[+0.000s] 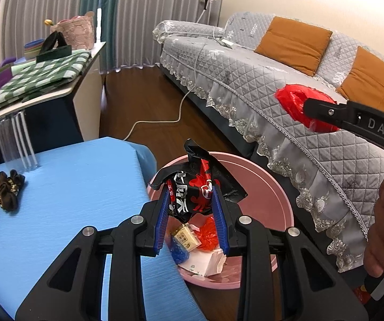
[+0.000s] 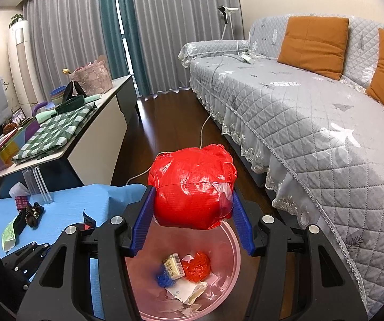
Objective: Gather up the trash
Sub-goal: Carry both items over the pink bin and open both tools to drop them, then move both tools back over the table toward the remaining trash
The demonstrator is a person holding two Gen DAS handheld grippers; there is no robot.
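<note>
Trash — two pieces are held at once, one in each gripper, both carried over the pink basin (image 1: 282, 200) that stands on the floor between the blue-covered table (image 1: 66, 195) and the sofa (image 1: 285, 85).

Left gripper (image 1: 193, 214): the fingers (image 1: 162, 219) are pinched on a crumpled black-and-red snack wrapper (image 1: 194, 182), gripped low so that the bulk stands up above the pads. It is held just past the table edge, directly above the basin's opening — a release there would likely drop it in.

Right gripper (image 2: 193, 214): the fingers (image 2: 143, 224) are spread fairly wide but pressed against both flanks of a red plastic ball of wrapping (image 2: 192, 187); the width of the grip is set by the bulk of the bundle. In the right wrist view it hangs over the basin's far rim.

Already in the basin: a small yellow carton (image 2: 174, 266), a red crumpled scrap (image 2: 198, 267), a blue scrap (image 2: 165, 279) and white paper (image 2: 186, 291) — so it is judged to be the collection point.

On the table some dark fabric items (image 1: 7, 192) are left lying; whether they count as trash cannot be told.

Judged step: both pieces positioned for dropping.
</note>
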